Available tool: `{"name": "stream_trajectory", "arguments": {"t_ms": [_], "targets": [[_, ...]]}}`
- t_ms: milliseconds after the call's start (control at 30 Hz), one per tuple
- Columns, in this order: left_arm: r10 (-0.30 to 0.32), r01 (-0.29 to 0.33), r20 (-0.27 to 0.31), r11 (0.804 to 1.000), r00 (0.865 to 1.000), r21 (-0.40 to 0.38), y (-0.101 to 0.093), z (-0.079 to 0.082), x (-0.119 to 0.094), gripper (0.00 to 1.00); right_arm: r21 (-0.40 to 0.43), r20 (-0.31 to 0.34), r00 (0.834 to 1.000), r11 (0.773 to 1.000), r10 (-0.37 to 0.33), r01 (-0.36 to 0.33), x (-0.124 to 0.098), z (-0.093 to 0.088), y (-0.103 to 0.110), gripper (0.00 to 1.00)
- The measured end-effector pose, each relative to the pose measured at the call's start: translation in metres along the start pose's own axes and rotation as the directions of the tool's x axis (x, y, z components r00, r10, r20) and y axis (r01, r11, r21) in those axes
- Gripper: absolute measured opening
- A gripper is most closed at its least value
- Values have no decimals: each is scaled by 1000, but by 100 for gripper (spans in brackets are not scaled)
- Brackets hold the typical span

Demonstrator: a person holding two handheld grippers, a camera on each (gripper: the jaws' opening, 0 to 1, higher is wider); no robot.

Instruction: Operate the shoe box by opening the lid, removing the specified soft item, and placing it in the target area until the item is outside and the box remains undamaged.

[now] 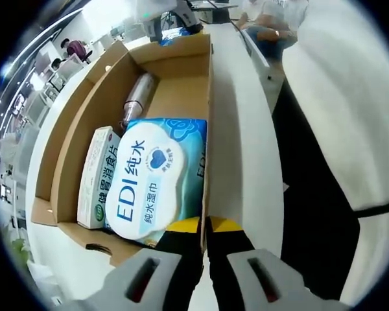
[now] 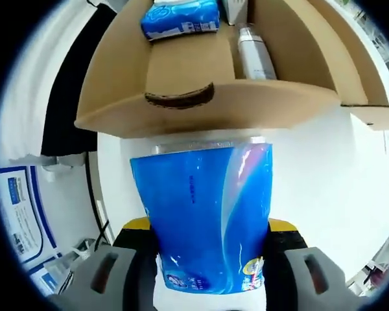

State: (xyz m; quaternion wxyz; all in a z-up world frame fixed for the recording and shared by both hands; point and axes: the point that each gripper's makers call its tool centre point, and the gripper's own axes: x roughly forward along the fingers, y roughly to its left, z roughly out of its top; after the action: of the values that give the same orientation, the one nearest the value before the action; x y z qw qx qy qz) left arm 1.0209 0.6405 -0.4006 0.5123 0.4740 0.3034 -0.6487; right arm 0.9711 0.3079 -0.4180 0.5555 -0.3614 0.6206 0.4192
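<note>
The open cardboard box (image 1: 175, 78) sits on a white table (image 2: 324, 168), its side wall pinched by the left gripper (image 1: 204, 259). Outside it, the right gripper (image 2: 211, 259) clamps a blue soft pack (image 2: 204, 214) mid-body. It looks light, squashy and slick, so a broad middle hold suits it.

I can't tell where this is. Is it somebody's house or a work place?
Probably a work place, like an office or lab. Far behind the cardboard box on the white table, rows of desks stand in a bright open room, and a person sits there.
</note>
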Motion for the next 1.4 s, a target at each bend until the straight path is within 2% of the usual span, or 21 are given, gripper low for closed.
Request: {"name": "stream_trajectory", "arguments": {"t_ms": [400,667,867,1067,1200,1300,1400], "targets": [[7,-7,0,1000,1000,0,0,-1,0,2,53,23,999,998,24,-25,1,-4,-2,65],[11,-11,1,1000,1000,3,0,-1,0,2,61,-4,1000,998,16,-16,0,-4,-1,69],[17,-17,0,1000,1000,3,0,-1,1,2,59,10,1000,998,-25,24,4,-8,-3,80],[24,-24,2,1000,1000,7,0,0,0,3,75,47,996,995,-76,73,2,-9,-4,81],[17,-17,3,1000,1000,6,1,0,0,2,74,66,994,994,-90,85,-6,-9,0,87],[18,-18,4,1000,1000,9,1,0,0,2,84,80,989,990,-123,116,-8,-9,-7,87],[19,-19,3,1000,1000,10,1,1,0,3,113,111,980,982,-164,151,-23,-5,-5,87]]}}
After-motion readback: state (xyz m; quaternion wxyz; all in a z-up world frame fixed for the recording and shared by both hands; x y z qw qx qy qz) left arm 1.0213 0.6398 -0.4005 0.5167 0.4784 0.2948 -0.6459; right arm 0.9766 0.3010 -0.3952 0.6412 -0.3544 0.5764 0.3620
